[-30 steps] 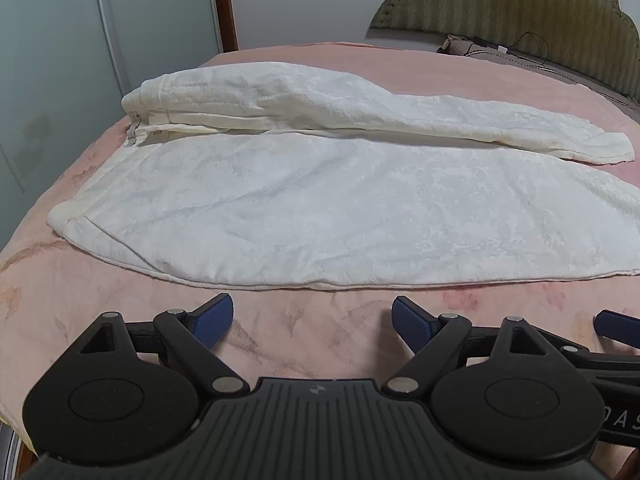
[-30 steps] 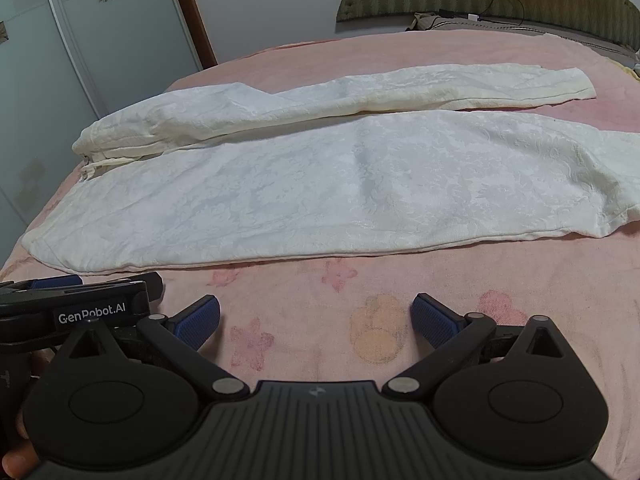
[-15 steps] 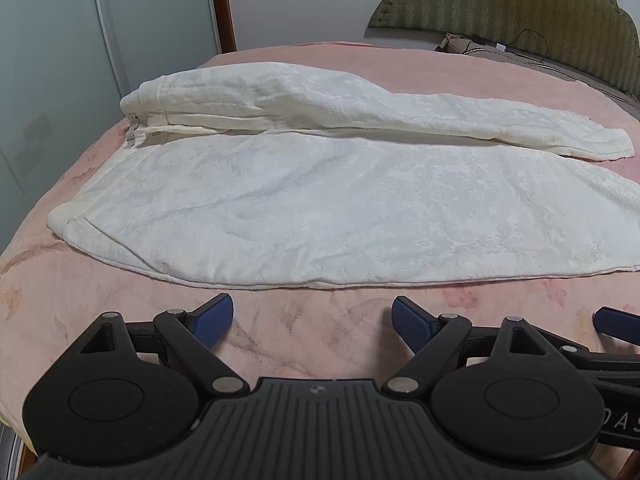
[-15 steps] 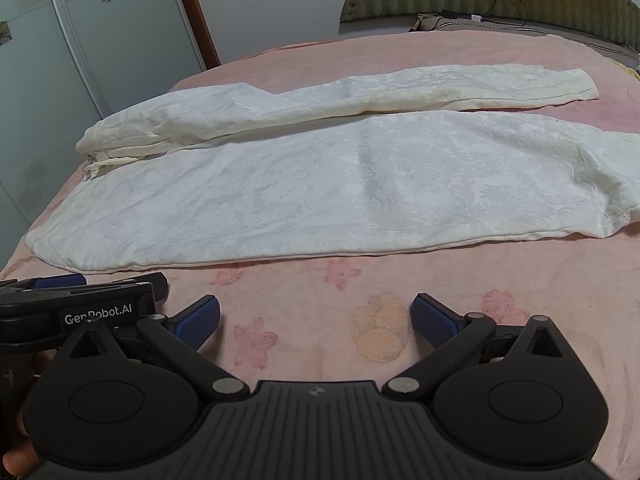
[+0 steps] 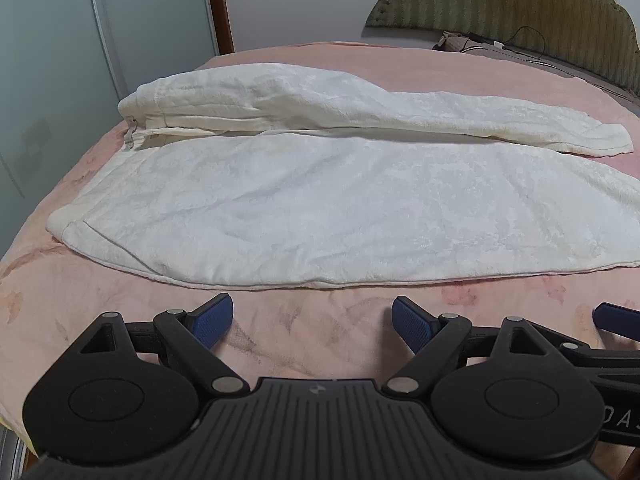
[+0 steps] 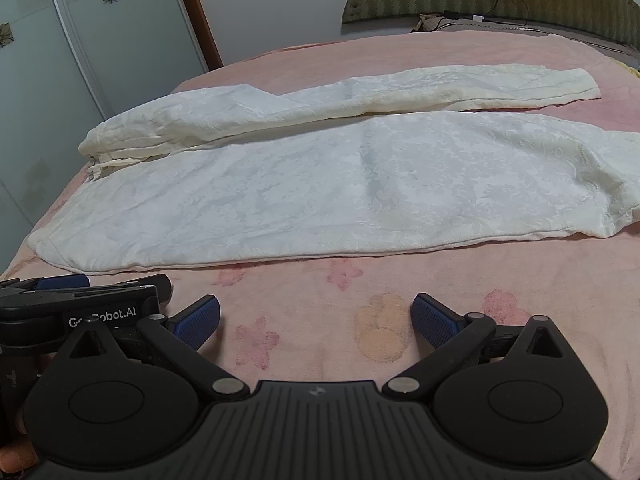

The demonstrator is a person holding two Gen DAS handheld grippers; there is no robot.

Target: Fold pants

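The white pants [image 5: 320,208] lie flat on the pink bedspread [image 5: 120,320] — waistband at the left, both legs running right (far leg narrower). Left gripper [image 5: 312,320]: jaws wide, nothing between them, just short of the pants' near hem. Right gripper [image 6: 316,320]: jaws wide, empty — likewise short of that hem.

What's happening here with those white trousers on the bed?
A person holds two handheld grippers above a pink bedspread. The white pants lie spread out flat, legs side by side, nothing folded yet. The left gripper and right gripper both hover short of the near edge, jaws open, touching nothing.
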